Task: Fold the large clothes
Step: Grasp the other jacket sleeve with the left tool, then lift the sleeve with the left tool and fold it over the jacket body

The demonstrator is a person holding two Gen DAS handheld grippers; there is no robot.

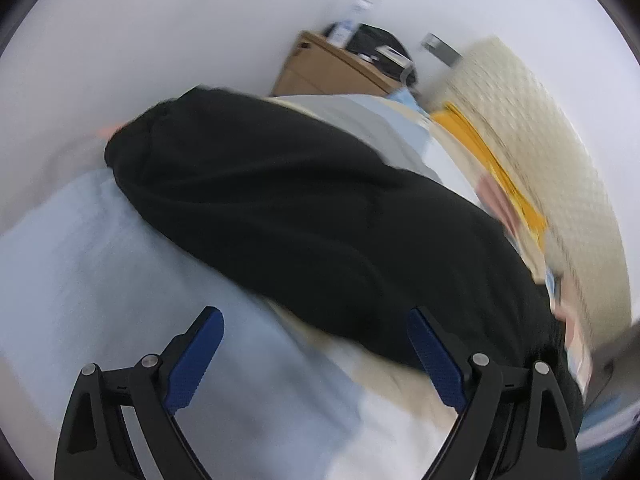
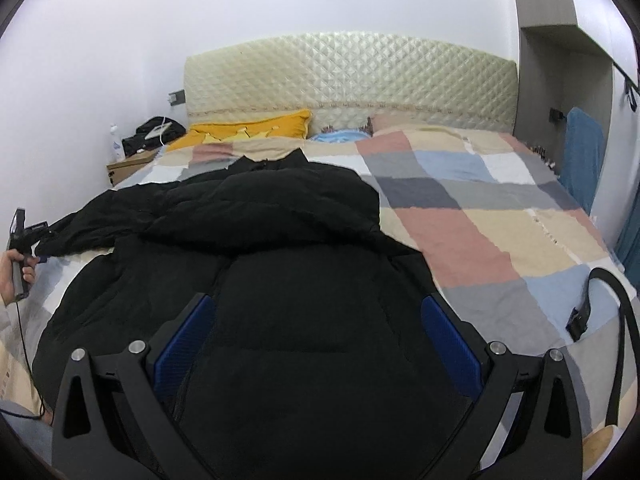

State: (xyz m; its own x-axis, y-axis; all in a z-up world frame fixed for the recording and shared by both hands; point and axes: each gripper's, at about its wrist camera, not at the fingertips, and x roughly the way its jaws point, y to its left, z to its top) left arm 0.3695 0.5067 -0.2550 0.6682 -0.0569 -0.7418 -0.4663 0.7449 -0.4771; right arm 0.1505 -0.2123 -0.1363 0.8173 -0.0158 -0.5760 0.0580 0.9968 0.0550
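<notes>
A large black padded jacket [image 2: 260, 260] lies on the bed's checked cover [image 2: 480, 220], partly folded over itself. My right gripper [image 2: 316, 304] is open, its blue pads wide apart just above the jacket's near part. In the left wrist view, which is blurred, the jacket [image 1: 300, 208] runs across the bed and my left gripper [image 1: 316, 318] is open and empty beside its edge, over the pale cover [image 1: 120, 280]. The left gripper also shows at the far left of the right wrist view [image 2: 40, 240], close to a jacket sleeve.
A quilted cream headboard [image 2: 352, 76] stands at the back with a yellow pillow [image 2: 248, 130] below it. A wooden bedside table [image 2: 128, 166] holds a bottle and a dark bag. A black strap [image 2: 612, 320] lies at the bed's right edge. Blue cloth [image 2: 582, 152] hangs on the right.
</notes>
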